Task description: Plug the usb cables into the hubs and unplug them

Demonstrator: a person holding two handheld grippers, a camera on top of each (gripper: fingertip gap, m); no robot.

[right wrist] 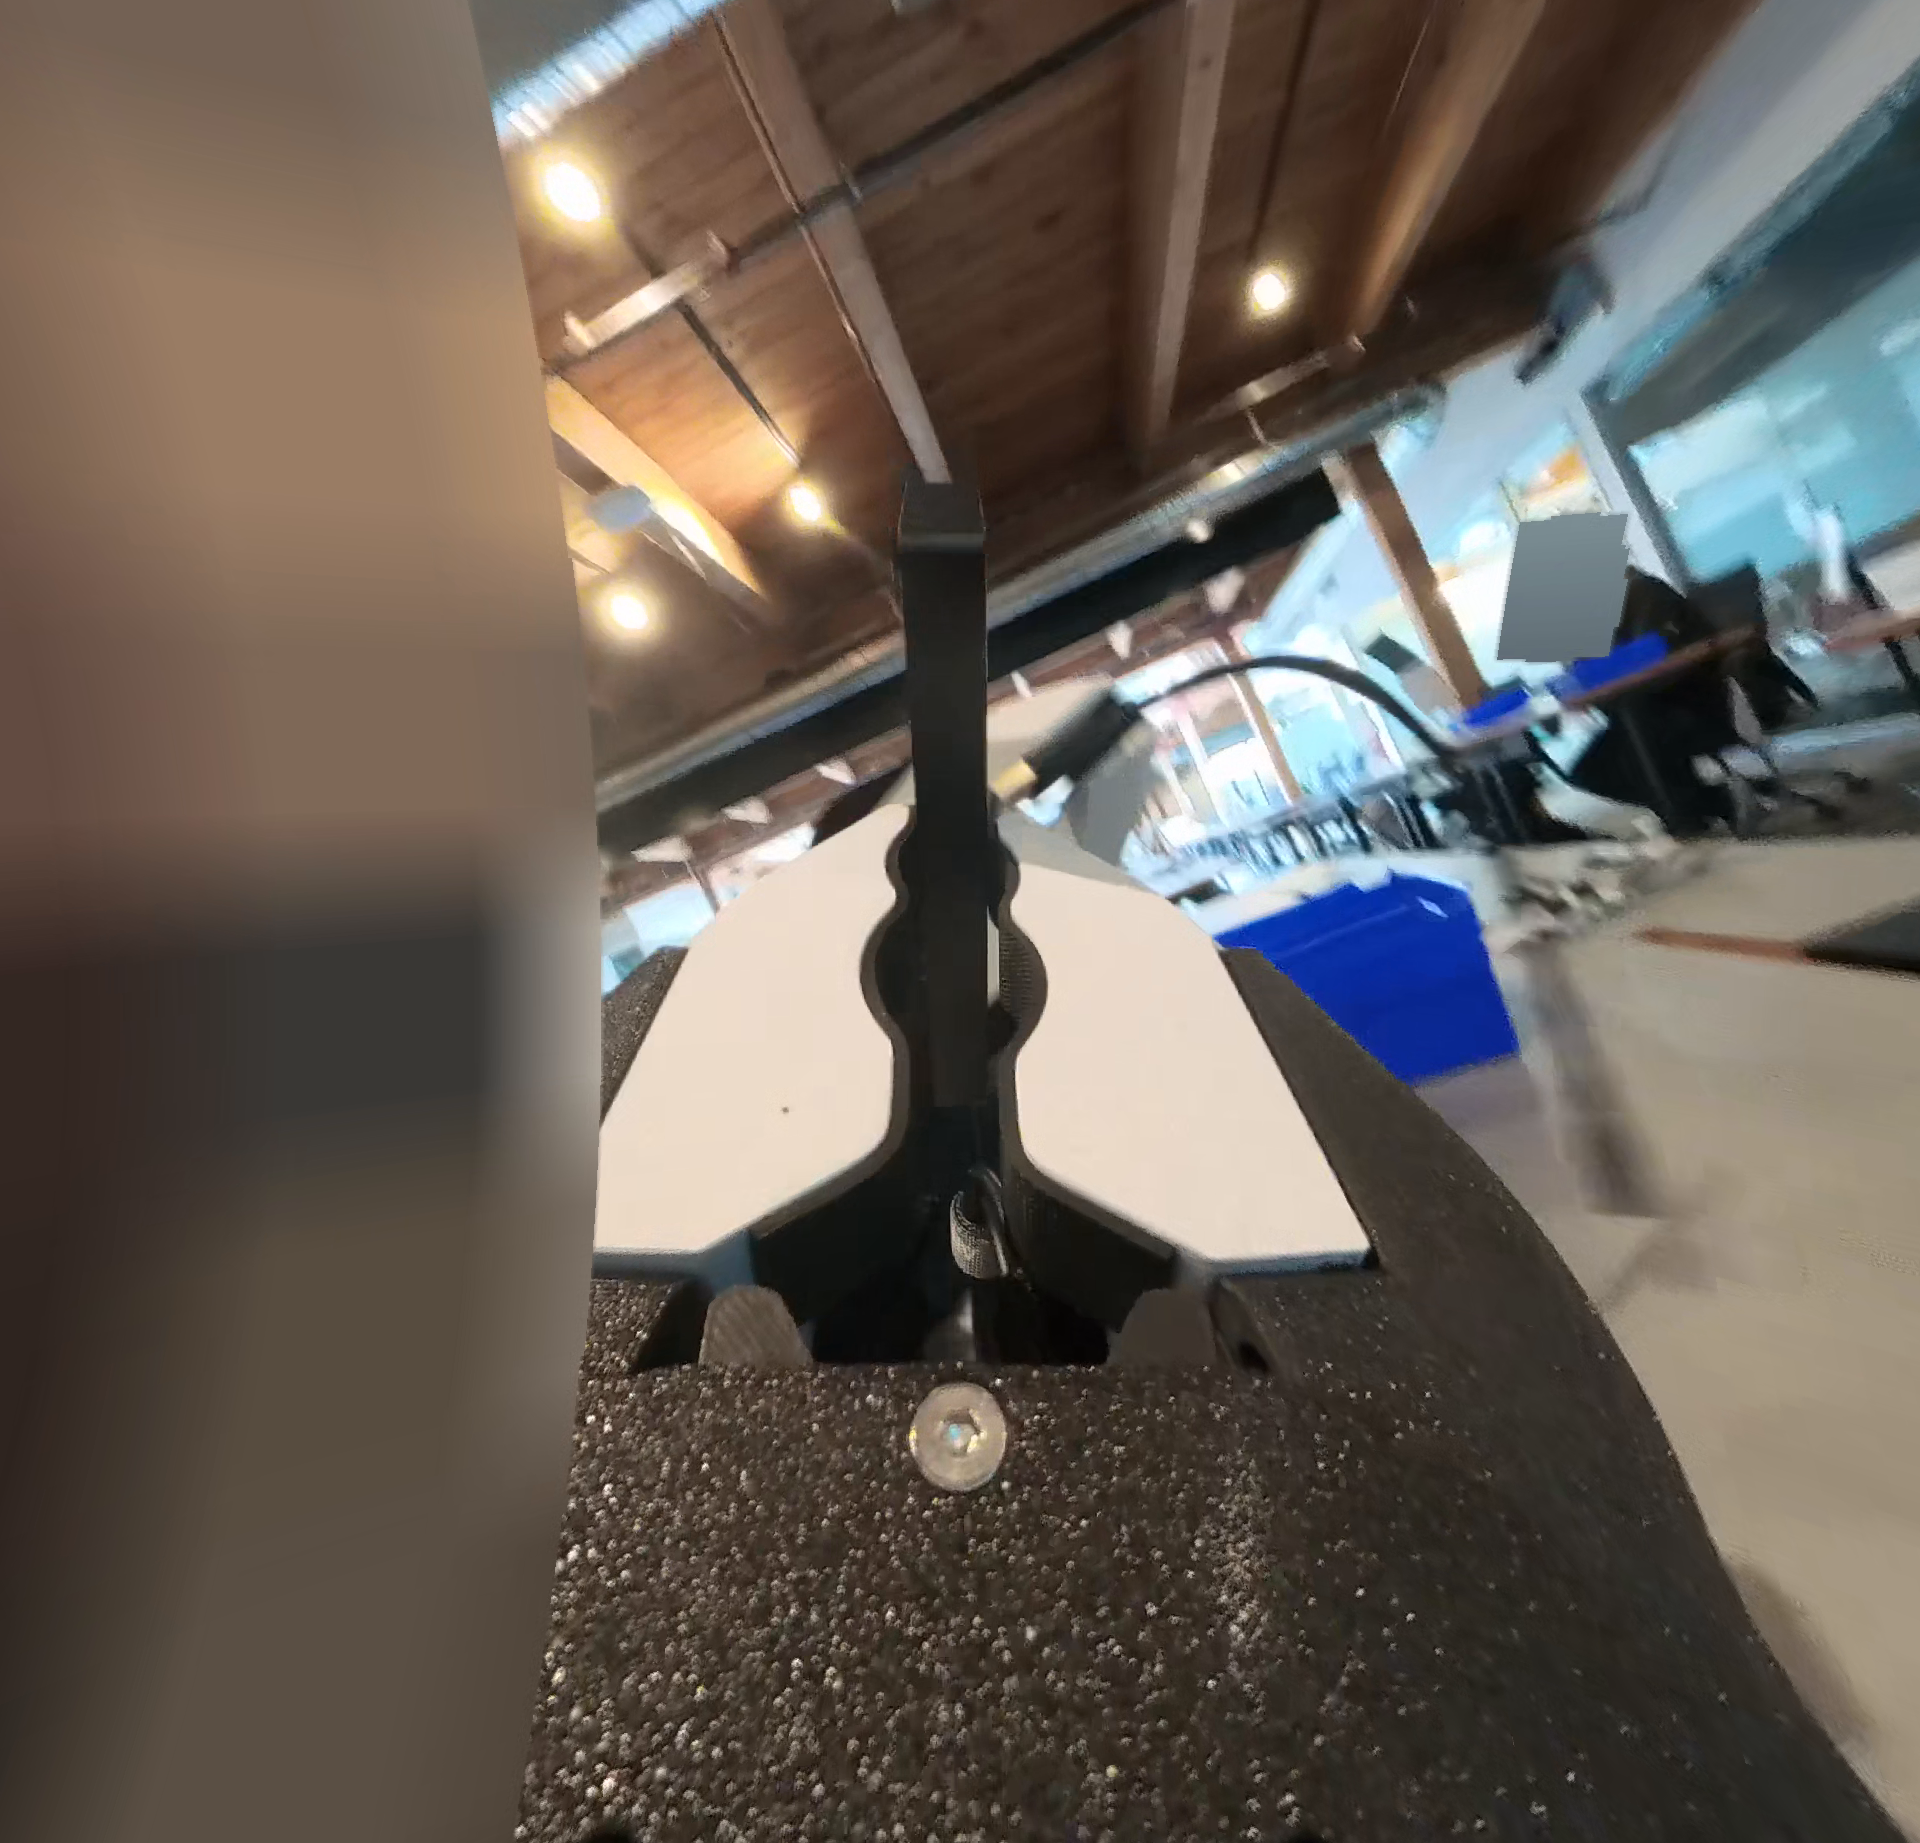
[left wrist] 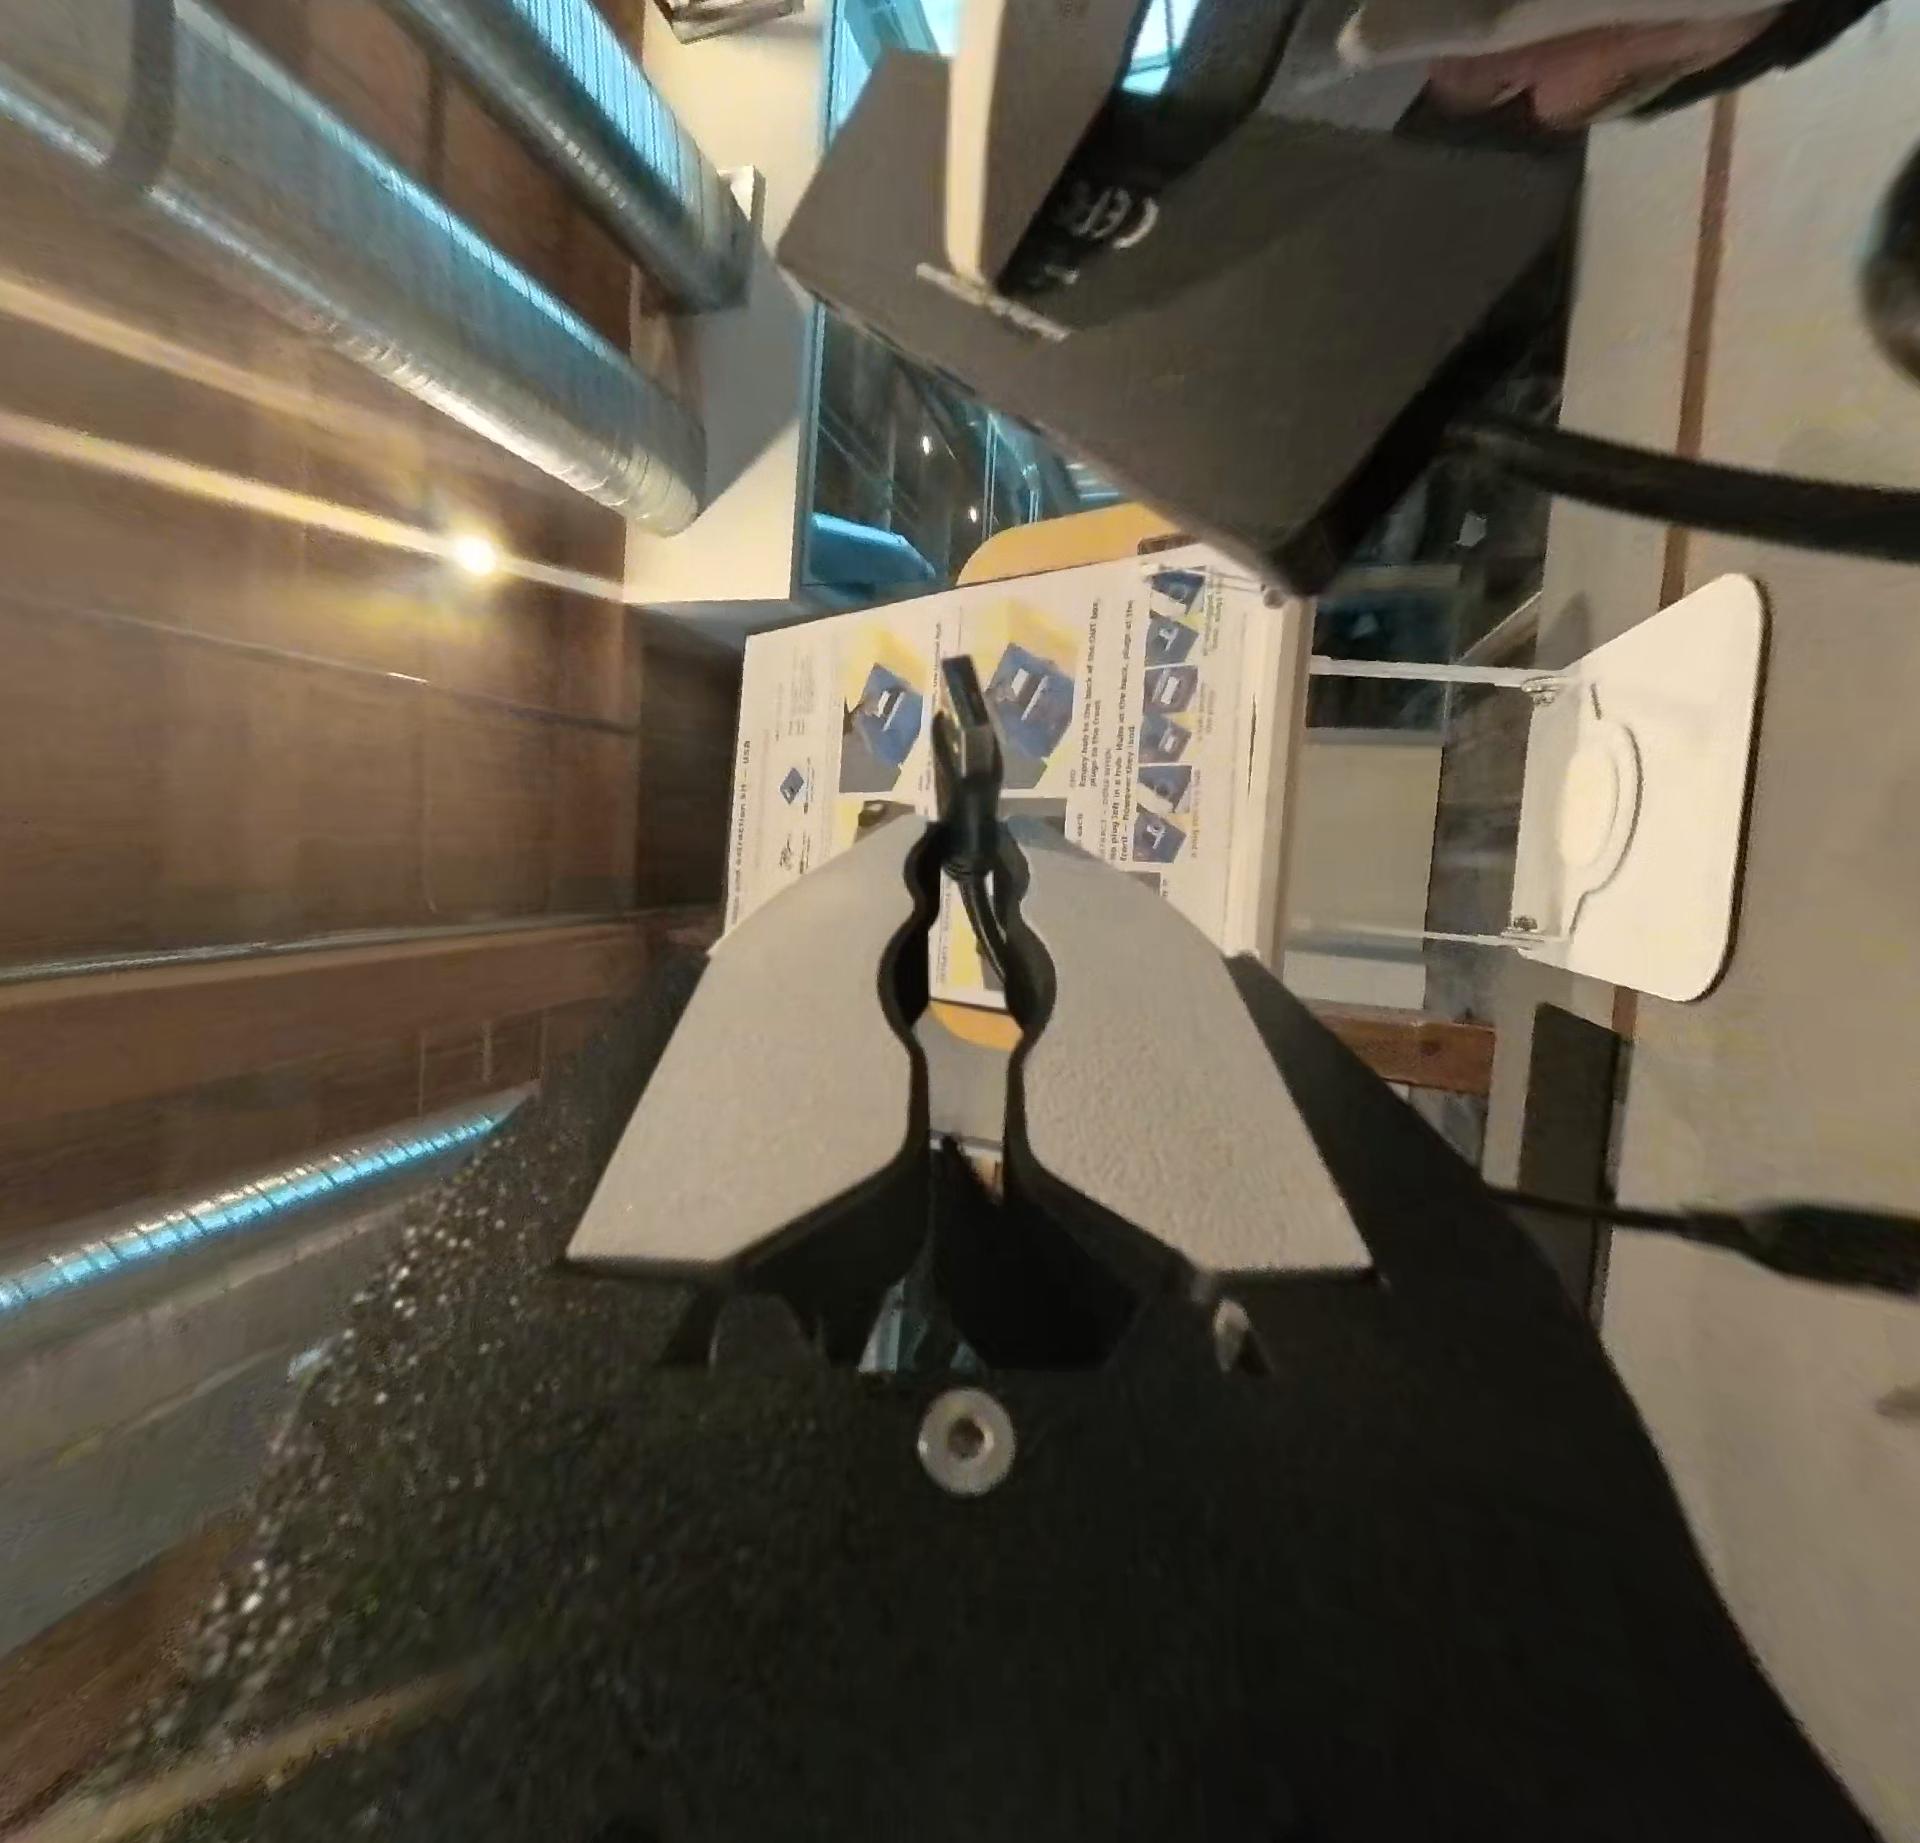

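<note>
In the left wrist view, my left gripper (left wrist: 966, 853) is shut on the black USB cable (left wrist: 982, 920) just behind its plug (left wrist: 961, 707), which sticks out past the fingertips. Up and to the right, my right gripper (left wrist: 997, 297) clamps a flat dark grey hub (left wrist: 1226, 370); the plug is apart from the hub. The hub's own black cable (left wrist: 1683, 489) leaves its side. In the right wrist view, my right gripper (right wrist: 948, 858) is shut on the hub (right wrist: 940, 713), seen edge-on. The USB plug (right wrist: 1075, 739) with its arching cable (right wrist: 1340, 676) hangs beyond it.
A white sheet with pictures (left wrist: 1091, 713) stands behind the plug, next to a white bracket (left wrist: 1652, 785). Another black cable (left wrist: 1787, 1243) lies on the grey table (left wrist: 1829, 962). A blue bin (right wrist: 1382, 972) sits on the table (right wrist: 1714, 1326). A blurred patch fills the left. There is about 7 cm between the tips of the two grippers.
</note>
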